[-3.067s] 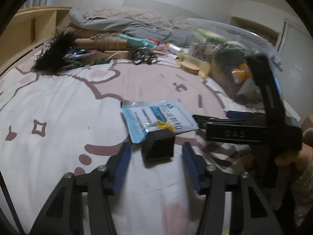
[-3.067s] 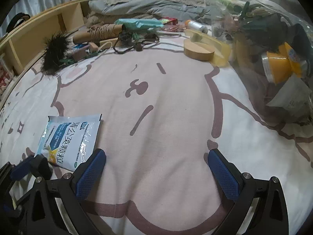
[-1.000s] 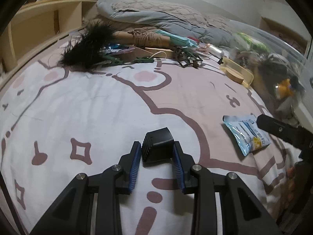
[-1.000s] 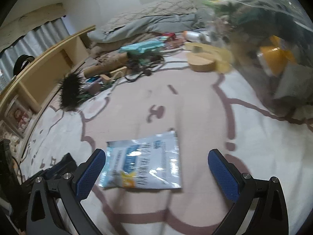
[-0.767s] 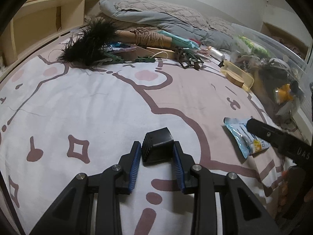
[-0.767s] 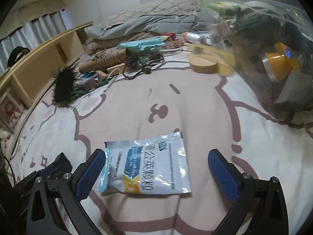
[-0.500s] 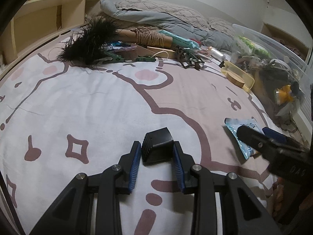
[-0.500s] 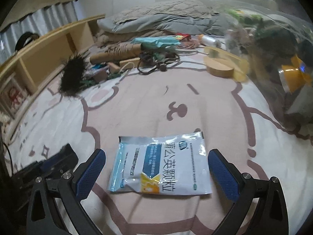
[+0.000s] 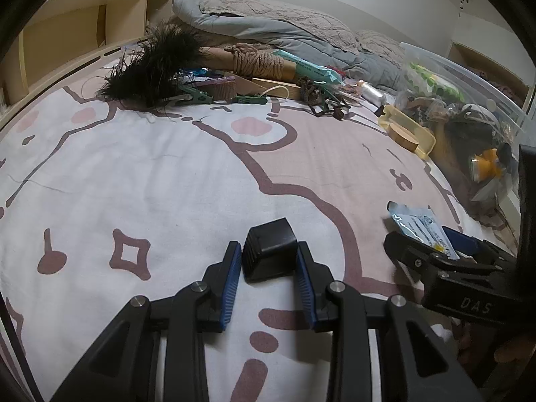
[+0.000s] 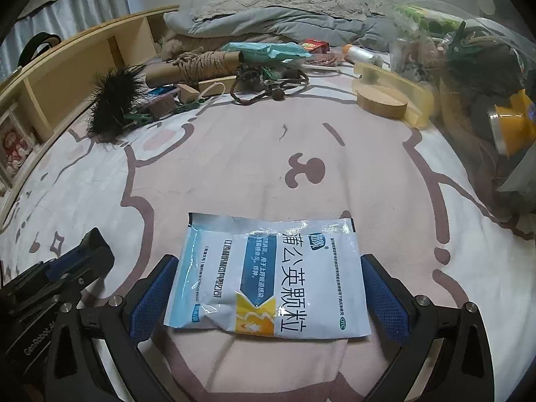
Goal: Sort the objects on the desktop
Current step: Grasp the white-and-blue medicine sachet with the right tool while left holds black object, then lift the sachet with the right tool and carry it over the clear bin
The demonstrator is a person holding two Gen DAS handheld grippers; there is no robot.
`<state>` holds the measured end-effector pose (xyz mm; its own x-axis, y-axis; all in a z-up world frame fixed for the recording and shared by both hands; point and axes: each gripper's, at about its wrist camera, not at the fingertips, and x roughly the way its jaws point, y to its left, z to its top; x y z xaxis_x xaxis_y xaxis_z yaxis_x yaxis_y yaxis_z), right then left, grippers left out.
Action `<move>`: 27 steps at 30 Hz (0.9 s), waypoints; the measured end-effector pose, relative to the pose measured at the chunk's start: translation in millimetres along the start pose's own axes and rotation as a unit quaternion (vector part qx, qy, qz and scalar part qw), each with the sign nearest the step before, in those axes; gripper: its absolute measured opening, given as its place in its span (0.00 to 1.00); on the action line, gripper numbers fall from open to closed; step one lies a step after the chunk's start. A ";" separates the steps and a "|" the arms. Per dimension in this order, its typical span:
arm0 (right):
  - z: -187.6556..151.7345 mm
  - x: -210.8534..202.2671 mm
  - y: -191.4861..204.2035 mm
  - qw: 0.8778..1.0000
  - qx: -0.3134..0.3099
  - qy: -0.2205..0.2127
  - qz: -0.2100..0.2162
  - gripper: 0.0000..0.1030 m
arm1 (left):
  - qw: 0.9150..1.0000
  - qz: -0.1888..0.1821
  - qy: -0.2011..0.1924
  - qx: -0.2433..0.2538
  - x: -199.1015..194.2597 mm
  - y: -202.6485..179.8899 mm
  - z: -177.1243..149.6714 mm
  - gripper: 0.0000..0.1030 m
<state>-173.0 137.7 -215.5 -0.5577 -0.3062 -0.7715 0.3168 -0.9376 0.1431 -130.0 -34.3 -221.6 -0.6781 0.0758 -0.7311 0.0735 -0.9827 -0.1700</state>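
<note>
The black cap [image 9: 270, 254] sits clenched between the two blue pads of the left gripper [image 9: 269, 269], carried low over the white part of the bedsheet [image 9: 140, 181]. Three seconds back it lay loose next to the packet with the pads spread either side; since then the pads have closed on it and the whole tool has swung away to the left, so the cap is now well apart from the packet. It has been held the same way for the last second, which suggests the carry is underway and a drop-off spot is not yet reached.

The bigger change is on the other side. The blue-and-white packet [image 10: 268, 274] used to lie off to the left of the right gripper [image 10: 268, 293]; now it lies flat on the pink patch of the sheet, squarely between the wide-spread pads, which are beside its short edges but not yet pressing. I judge this a lined-up grasp — the packet is next to be sorted.

The left tool points forward and level, towards the feather duster [image 9: 150, 70] and the clutter by the pillow. The right tool is low and tilted down over the packet, with the clear storage box [image 10: 475, 50] off to its right.
</note>
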 end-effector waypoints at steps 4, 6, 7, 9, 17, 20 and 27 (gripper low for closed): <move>-0.2 -2.4 -2.3 1.000 0.007 -0.004 0.008 1.00 | 1.000 -0.002 -0.001 -0.002 -0.3 0.2 0.1 0.32; -0.6 -3.1 -0.6 1.000 0.004 -0.005 0.001 0.95 | 1.000 -0.003 -0.001 -0.004 -0.2 -0.4 0.6 0.32; -0.8 -3.5 0.1 1.000 0.002 -0.006 -0.004 0.94 | 1.000 -0.004 -0.001 -0.005 -0.3 -0.5 0.6 0.32; -0.9 -5.2 -0.1 1.000 0.002 -0.009 -0.008 0.89 | 1.000 -0.005 -0.002 -0.006 -0.6 -0.4 0.1 0.32; -1.7 -12.1 -2.7 1.000 0.006 -0.022 -0.007 0.86 | 1.000 -0.008 -0.006 -0.010 -2.2 0.5 -0.1 0.32; -0.9 -14.6 -3.1 1.000 0.005 -0.026 -0.008 0.77 | 1.000 -0.007 -0.008 -0.009 -3.1 0.4 -0.3 0.32; 0.7 -21.3 -10.2 0.999 0.017 -0.034 0.001 0.77 | 1.000 -0.006 -0.011 -0.009 -4.9 0.6 0.3 0.32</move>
<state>-164.9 153.7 -200.0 -0.6079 -0.3179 -0.7276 0.2934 -0.9414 0.1662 -126.8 -35.3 -217.9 -0.6951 0.0841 -0.7140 0.0777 -0.9785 -0.1909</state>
